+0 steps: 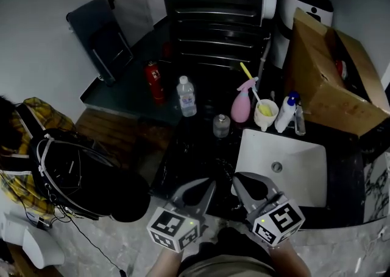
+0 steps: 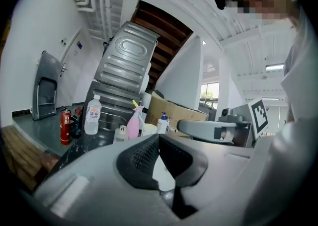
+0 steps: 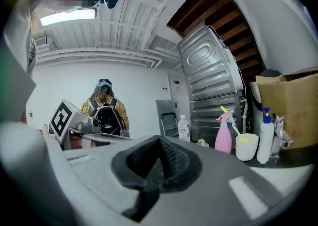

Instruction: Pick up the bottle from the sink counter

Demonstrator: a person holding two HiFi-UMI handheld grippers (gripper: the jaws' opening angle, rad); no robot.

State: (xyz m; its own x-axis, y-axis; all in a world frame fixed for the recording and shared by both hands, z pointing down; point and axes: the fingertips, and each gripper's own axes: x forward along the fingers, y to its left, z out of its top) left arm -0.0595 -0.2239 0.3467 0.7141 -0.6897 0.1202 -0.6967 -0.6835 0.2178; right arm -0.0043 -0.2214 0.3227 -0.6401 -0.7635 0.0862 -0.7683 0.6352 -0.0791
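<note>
The clear water bottle (image 1: pixel 186 96) with a white cap stands upright at the far left of the dark sink counter (image 1: pixel 183 160); the gripper views show this bottle (image 2: pixel 92 115) (image 3: pixel 184 128) well ahead of both. In the head view my left gripper (image 1: pixel 211 183) and right gripper (image 1: pixel 236 179) hover side by side over the counter's near edge, far short of the bottle. Both are shut with nothing between the pads, as the left gripper (image 2: pixel 158 138) and right gripper (image 3: pixel 159 140) show in their own views.
A small jar (image 1: pixel 221 125), pink spray bottle (image 1: pixel 241 104), white cup (image 1: pixel 266 113) and blue-pump bottle (image 1: pixel 285 113) line the back of the white sink (image 1: pixel 286 166). A cardboard box (image 1: pixel 332 75) stands at right. A red fire extinguisher (image 1: pixel 155 81) and a backpack (image 1: pixel 73 172) are at left.
</note>
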